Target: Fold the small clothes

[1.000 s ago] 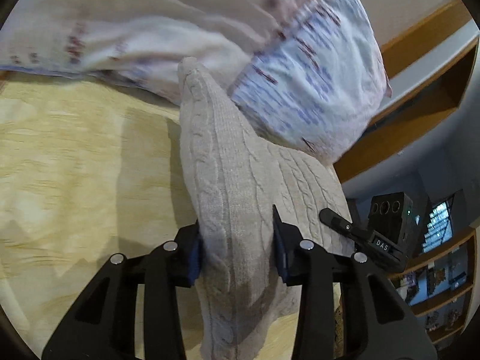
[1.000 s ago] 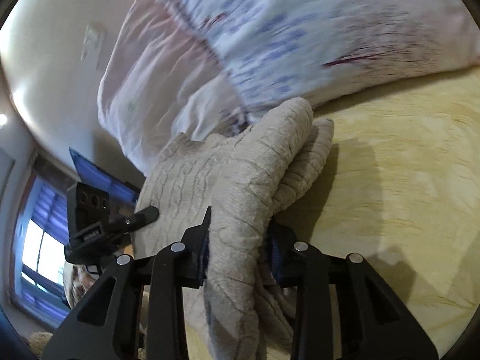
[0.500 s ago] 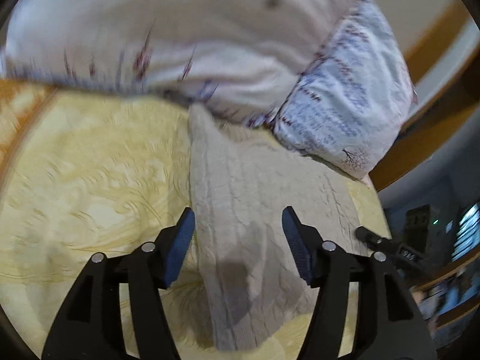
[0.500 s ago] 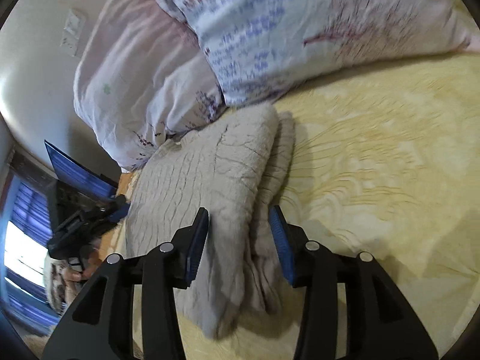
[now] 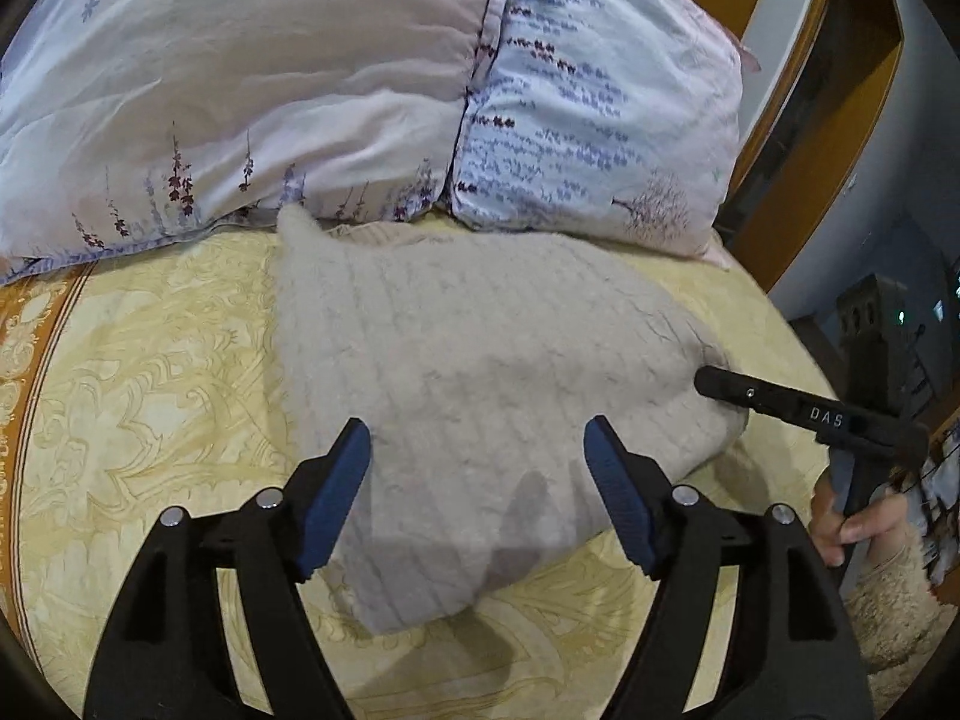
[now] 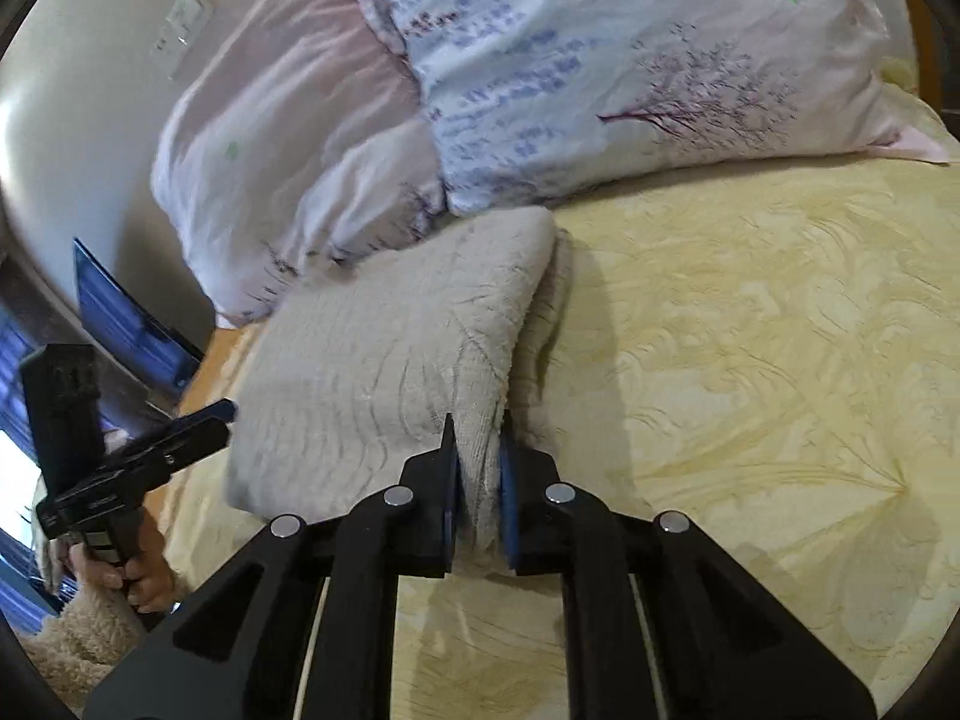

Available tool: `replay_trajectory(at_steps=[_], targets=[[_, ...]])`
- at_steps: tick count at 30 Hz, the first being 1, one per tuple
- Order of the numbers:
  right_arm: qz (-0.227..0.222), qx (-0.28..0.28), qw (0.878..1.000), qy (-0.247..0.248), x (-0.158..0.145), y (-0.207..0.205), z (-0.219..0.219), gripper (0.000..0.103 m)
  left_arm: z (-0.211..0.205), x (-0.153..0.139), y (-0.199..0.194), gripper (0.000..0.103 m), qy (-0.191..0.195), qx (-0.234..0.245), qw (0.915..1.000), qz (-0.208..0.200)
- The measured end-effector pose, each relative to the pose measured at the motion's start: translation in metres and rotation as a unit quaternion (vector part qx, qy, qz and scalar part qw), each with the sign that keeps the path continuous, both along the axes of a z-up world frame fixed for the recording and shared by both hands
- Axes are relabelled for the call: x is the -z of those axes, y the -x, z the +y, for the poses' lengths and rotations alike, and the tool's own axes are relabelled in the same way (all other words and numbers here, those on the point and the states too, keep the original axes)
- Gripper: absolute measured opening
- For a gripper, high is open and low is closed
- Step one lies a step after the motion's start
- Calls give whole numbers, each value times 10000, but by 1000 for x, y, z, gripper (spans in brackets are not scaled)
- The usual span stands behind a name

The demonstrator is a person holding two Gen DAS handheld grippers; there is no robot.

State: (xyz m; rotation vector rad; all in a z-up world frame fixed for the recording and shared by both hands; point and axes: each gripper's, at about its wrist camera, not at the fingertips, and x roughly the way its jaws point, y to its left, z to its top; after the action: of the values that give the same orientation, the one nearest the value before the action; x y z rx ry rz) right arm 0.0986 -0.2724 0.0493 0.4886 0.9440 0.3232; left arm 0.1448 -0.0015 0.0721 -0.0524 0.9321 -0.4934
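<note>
Bedroom setting: yellow bedspread [image 5: 150, 372] with a pale swirling pattern and an orange border band at one side, covering the bed under both grippers.

Item 1. Beige knitted garment [image 5: 480, 396], cable-knit, lying folded flat on the bedspread directly ahead of both grippers. Far edge touches the pillows. In the right wrist view the fold shows as two layers along the garment's right side.

Item 2. Left gripper [image 5: 477, 462]: black frame, blue pads, jaws spread wide and opening further. Garment lies below and between the fingers; the pads do not press on it.

Item 3. Right gripper [image 6: 477, 468]: jaws pressed nearly together, pinching the near right edge of the garment, a ridge of knit standing up between the blue pads.

Item 4. Two pillows beyond the garment, side by side: pink pillow [image 5: 252, 96] with small flower sprigs, ahead and to the left of the left gripper; blue-and-white printed pillow [image 5: 600, 120] with a tree motif, ahead and to the right of it.

Item 5. Person's hand [image 6: 129, 576] on the left gripper's handle, seen at lower left of the right wrist view, with a fluffy beige sleeve [image 6: 78, 642] below it.

Item 6. Wooden headboard frame [image 5: 810, 138], far right of the left gripper.

Item 7. Wall switch plate [image 6: 183, 21], on the pale wall beyond the pillows, upper left of the right gripper.
</note>
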Motion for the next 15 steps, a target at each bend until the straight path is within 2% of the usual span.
replay_trajectory(at_steps=[2, 4, 7, 9, 11, 15], targets=[[305, -73, 9995, 81, 16, -2, 6, 12, -5, 4, 3, 76, -217, -11, 9997, -65], [336, -81, 9992, 189, 21, 0, 12, 15, -9, 9, 4, 78, -415, -45, 9991, -114], [119, 124, 9988, 448, 6, 4, 15, 24, -10, 10, 9, 79, -523, -100, 9984, -180], [-307, 262, 9977, 548, -11, 14, 17, 25, -7, 8, 11, 80, -456, -138, 9988, -151], [-614, 124, 9970, 462, -22, 21, 23, 25, -2, 6, 16, 80, -419, -240, 9987, -172], [-519, -309, 9963, 610, -17, 20, 46, 25, 3, 9, 22, 84, -506, -421, 9976, -200]])
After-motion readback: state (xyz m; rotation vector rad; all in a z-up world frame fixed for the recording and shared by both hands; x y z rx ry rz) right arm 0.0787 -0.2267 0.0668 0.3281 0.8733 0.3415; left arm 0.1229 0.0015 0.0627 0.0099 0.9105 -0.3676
